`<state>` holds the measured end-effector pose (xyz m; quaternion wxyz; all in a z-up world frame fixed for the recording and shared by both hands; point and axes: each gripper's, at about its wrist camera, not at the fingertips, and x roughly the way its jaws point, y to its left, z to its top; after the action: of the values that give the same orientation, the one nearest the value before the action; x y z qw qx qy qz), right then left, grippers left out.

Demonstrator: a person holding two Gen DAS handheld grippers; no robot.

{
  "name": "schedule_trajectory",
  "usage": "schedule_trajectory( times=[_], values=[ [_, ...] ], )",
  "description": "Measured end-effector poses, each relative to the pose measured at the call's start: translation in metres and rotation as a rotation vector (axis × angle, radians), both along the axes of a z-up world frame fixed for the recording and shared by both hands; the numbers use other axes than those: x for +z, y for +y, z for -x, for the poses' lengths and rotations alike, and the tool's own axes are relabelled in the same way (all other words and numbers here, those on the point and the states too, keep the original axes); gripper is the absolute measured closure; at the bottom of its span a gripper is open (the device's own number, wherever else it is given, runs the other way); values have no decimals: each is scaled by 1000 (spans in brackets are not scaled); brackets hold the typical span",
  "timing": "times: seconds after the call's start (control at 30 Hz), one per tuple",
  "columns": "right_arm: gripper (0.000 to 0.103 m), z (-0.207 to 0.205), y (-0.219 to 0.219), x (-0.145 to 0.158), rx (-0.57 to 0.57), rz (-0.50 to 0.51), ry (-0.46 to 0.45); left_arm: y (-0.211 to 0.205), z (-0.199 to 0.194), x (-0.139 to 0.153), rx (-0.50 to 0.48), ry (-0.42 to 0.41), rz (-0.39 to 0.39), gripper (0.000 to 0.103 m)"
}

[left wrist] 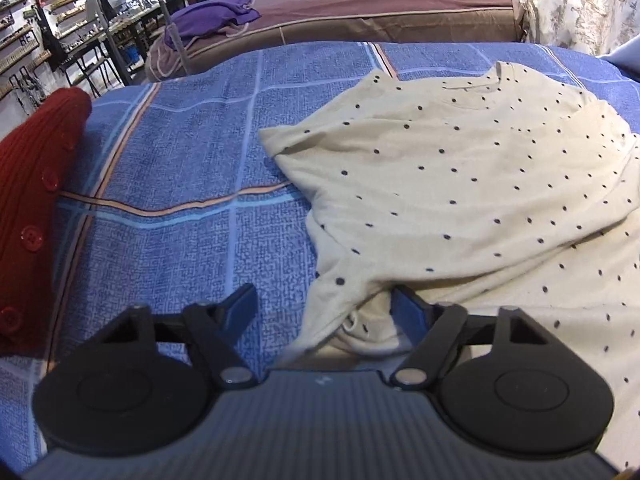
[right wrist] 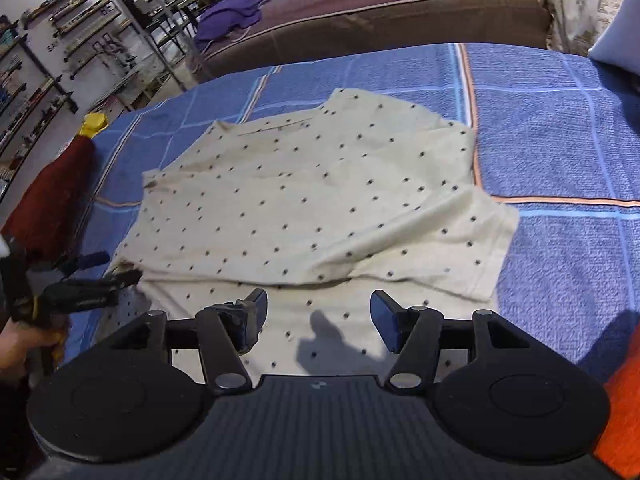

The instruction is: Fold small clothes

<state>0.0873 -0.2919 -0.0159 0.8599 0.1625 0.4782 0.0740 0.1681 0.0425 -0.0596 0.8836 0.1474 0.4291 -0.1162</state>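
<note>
A cream T-shirt with dark dots (left wrist: 460, 184) lies on the blue checked bed cover (left wrist: 180, 152), partly folded, with a fold across its lower half; it also shows in the right wrist view (right wrist: 304, 208). My left gripper (left wrist: 324, 308) is open at the shirt's lower left edge, and a bunch of cloth sits between its blue fingers (left wrist: 408, 312) without being clamped. In the right wrist view the left gripper (right wrist: 108, 270) shows at the shirt's left corner. My right gripper (right wrist: 318, 316) is open and empty, hovering over the shirt's near hem.
A red buttoned garment (left wrist: 32, 216) lies at the bed's left edge, with something yellow (right wrist: 93, 123) behind it. A brown mattress (left wrist: 360, 12) with purple cloth (left wrist: 212, 16) stands behind the bed. A floral pillow (left wrist: 580, 4) is at the far right. Shelves line the left wall.
</note>
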Motion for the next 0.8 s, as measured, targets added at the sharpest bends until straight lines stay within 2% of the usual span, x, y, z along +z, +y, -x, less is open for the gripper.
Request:
schedule_trajectory(
  times=[0.03, 0.1, 0.17, 0.23, 0.27, 0.33, 0.37, 0.43, 0.47, 0.53, 0.7, 0.8],
  values=[
    [7, 8, 6, 1, 10, 11, -18, 3, -4, 0, 37, -10, 14, 58],
    [7, 23, 15, 2, 21, 30, -58, 19, -12, 1, 129, 0, 94, 71],
    [7, 37, 16, 0, 10, 17, -75, 41, -17, 2, 226, -1, 171, 71],
    [7, 46, 10, -7, -27, -24, -62, 61, -22, -1, 297, 6, 205, 71],
    [7, 51, 7, -12, -50, -40, -46, 71, -24, -5, 325, 29, 243, 68],
    [7, 58, 2, -25, -92, -24, -6, 83, -26, -12, 335, 55, 278, 55],
    [7, 61, 1, -29, -104, -11, 5, 82, -24, -11, 315, 42, 248, 52],
    [7, 69, 0, -36, -115, -3, 17, 75, -17, -8, 275, 8, 155, 34],
    [7, 72, -1, -39, -119, -8, 20, 73, -14, -6, 267, -2, 119, 29],
    [6, 78, 0, -43, -128, -18, 20, 76, -9, -1, 274, 0, 105, 16],
    [6, 84, 14, -52, -97, 74, -4, 97, 2, 27, 303, 13, 216, 15],
    [6, 86, 16, -64, -126, 16, 5, 98, -3, 47, 277, -22, 259, 15]
  ],
)
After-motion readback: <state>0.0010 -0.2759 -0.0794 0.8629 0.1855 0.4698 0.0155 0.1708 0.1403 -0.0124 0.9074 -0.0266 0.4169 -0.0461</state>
